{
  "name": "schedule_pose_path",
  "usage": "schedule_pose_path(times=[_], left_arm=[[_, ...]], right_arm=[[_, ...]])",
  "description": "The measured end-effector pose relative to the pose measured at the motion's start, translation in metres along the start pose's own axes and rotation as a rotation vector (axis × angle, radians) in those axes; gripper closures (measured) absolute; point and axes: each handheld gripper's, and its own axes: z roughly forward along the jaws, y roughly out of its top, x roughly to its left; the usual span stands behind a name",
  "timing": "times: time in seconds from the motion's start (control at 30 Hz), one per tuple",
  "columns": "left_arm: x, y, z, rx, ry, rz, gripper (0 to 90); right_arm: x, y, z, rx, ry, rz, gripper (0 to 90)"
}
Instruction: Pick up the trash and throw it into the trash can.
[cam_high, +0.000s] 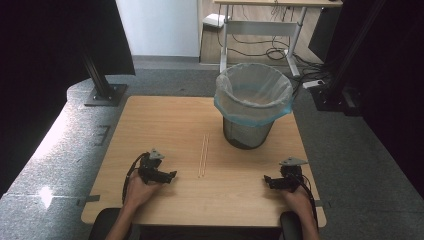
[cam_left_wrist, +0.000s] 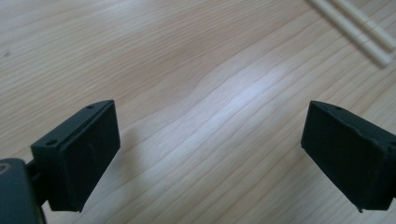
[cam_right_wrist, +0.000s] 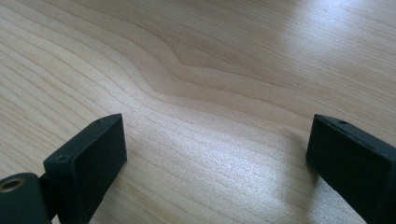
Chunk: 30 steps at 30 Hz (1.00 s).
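Chopsticks (cam_high: 203, 155): one pale pair, lying side by side and parallel on the bare worktop (cam_high: 165, 120), just beside the bin's base, on its left and a little toward the person.
Look: thin, straight, cream-coloured sticks; the left gripper view (cam_left_wrist: 355, 28) shows a narrow ring or joint partway along each. Neither is touched.
Bin (cam_high: 252, 105): black mesh basket lined with a clear, blue-edged bag, standing upright on the worktop; landmark for all places here.
Left gripper (cam_high: 170, 175): resting low on the worktop, well left of the bin and nearer the person; jaws spread wide, nothing between them, pointing toward the chopsticks, which lie near but apart.
Right gripper (cam_high: 269, 181): low on the worktop, on the near side of the bin and a little right of it; jaws spread wide over bare wood, nothing between them.
Step in hand: judged as the start, before any reach; chopsticks not yet picked up.
Next move calls for: probably the left gripper going to the chopsticks, jaws set across them and lowered to the wood, since the sticks are thin and lie flat; then a lift toward the bin, if that is their place.
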Motion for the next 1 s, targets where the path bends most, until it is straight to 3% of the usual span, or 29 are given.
schedule_pose_path(times=[0.3, 0.63, 0.87, 1.0], left_arm=[[-0.020, 0.018, 0.012, -0.018, -0.037, 0.024, 6.5], [-0.033, 0.040, 0.024, -0.039, -0.067, 0.043, 8.3], [-0.046, 0.052, 0.038, -0.026, -0.089, 0.065, 10.3], [-0.050, 0.054, 0.046, -0.010, -0.080, 0.073, 13.4]], right_arm=[[0.000, 0.000, 0.000, 0.000, 0.000, 0.001, 4.4], [0.000, 0.000, 0.000, 0.001, 0.002, -0.001, 4.0], [0.000, 0.000, 0.000, 0.001, 0.004, -0.003, 3.7], [0.000, 0.000, 0.000, 0.001, 0.005, -0.004, 3.7]])
